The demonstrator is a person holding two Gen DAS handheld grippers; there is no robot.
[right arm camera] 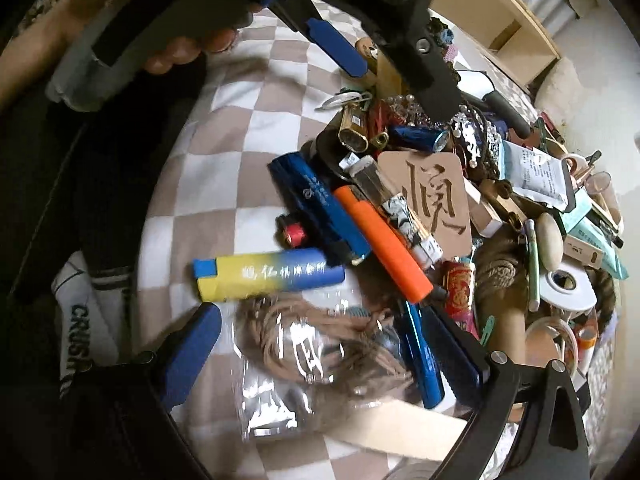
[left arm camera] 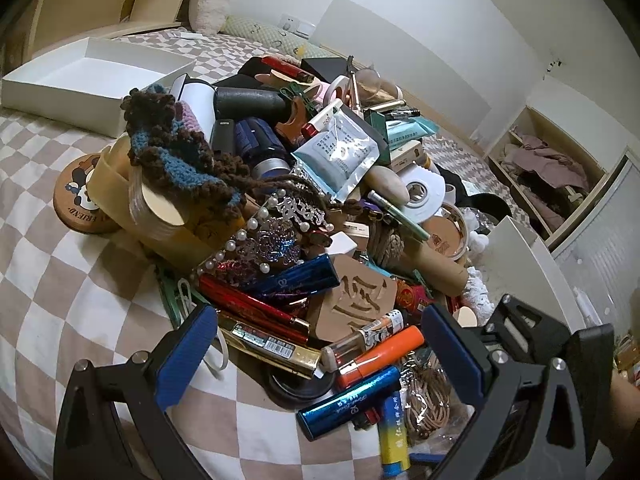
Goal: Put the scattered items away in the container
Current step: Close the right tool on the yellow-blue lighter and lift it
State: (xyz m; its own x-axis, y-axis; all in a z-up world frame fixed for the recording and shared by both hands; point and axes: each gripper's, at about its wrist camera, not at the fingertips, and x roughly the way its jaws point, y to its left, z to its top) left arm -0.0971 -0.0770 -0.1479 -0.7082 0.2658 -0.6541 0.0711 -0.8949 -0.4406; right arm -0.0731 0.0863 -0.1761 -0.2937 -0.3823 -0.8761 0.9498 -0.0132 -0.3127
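Observation:
A heap of small items lies on a checkered bedspread (left arm camera: 60,300). The white box (left arm camera: 92,76) sits empty at the far left of it. My left gripper (left arm camera: 320,344) is open low over the heap's near edge; a gold box (left arm camera: 272,348) and an orange lighter (left arm camera: 380,356) lie between its blue pads, untouched. My right gripper (right arm camera: 320,344) is open above a clear bag of rubber bands (right arm camera: 320,360), just short of a yellow-and-blue lighter (right arm camera: 268,276). A metallic blue lighter (right arm camera: 316,200) and a wooden coaster (right arm camera: 436,196) lie beyond. The left gripper's pad (right arm camera: 336,48) shows at the top, held by a hand (right arm camera: 180,44).
A crocheted brown-and-blue piece (left arm camera: 176,140), a foil pouch (left arm camera: 344,152), white tape rolls (left arm camera: 424,196) and a round tin (left arm camera: 80,196) crowd the heap. A white sock (right arm camera: 88,320) lies off the bed at left. An open drawer of clothes (left arm camera: 552,176) stands far right.

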